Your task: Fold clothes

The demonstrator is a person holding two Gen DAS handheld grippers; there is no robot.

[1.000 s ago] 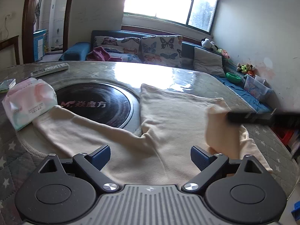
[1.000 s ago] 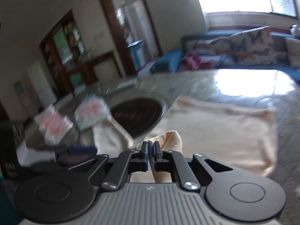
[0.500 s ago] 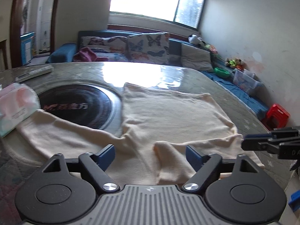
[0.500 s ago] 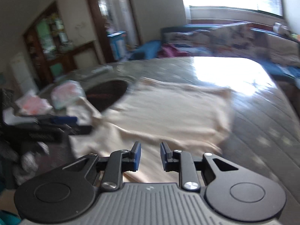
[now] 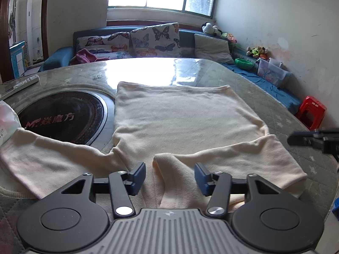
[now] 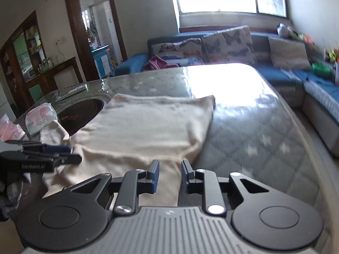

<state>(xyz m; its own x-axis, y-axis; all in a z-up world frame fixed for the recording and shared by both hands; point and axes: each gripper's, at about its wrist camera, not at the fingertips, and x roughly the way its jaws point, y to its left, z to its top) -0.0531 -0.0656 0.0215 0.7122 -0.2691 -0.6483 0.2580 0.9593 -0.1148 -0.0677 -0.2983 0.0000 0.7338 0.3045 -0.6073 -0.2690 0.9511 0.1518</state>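
On the quilted surface (image 5: 264, 97) a cream sweater (image 5: 180, 118) is lying flat, one sleeve reaching toward the black round inset (image 5: 61, 118); the left hand-held gripper (image 5: 170, 174) is closing, its pads straddling a folded sleeve end without pressing it; the right hand-held gripper (image 6: 169, 174) is hanging slightly parted over the garment's near edge, gripping nothing.

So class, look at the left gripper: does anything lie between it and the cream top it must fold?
Nothing visible does. The left gripper is closing over the cream top, with a folded-in sleeve end of that top between its fingers.
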